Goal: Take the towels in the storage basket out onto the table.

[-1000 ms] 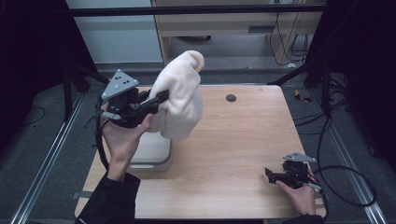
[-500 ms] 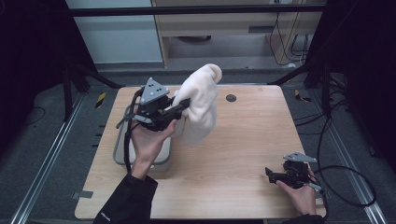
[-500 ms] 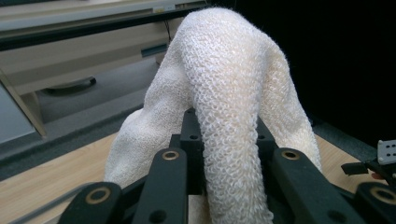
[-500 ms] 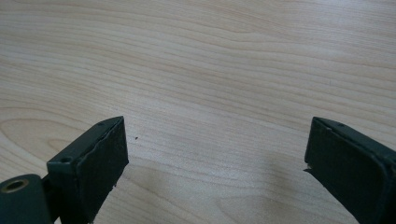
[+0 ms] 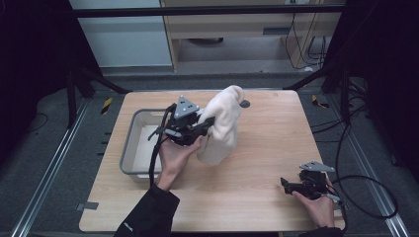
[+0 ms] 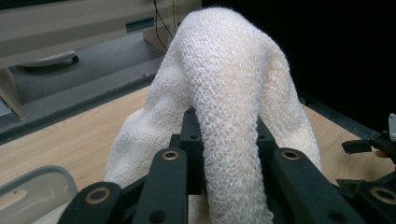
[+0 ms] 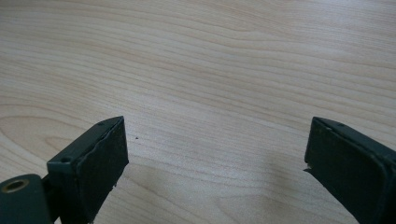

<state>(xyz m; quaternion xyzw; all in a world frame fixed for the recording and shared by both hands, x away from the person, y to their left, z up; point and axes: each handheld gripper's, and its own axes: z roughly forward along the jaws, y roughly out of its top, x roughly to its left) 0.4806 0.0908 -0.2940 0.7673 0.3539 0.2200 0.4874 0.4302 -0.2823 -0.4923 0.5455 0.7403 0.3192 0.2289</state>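
Note:
A cream-white knitted towel hangs bunched over the middle of the wooden table. Its lower end reaches the tabletop beside the bin. My left gripper is shut on it, held level by a hand that comes in from the lower left. In the left gripper view the towel drapes up and over between the two black jaws of my left gripper. My right gripper rests low at the table's front right corner. In its own view my right gripper is open over bare wood.
A grey rectangular bin sits on the left part of the table, partly behind the left hand. A small dark round hole marks the far edge. A black cable loops off the right side. Dark frame posts flank the table.
The left gripper has carried the towel down and to the right, from over the bin to the table's middle. The right gripper has stayed where it was.

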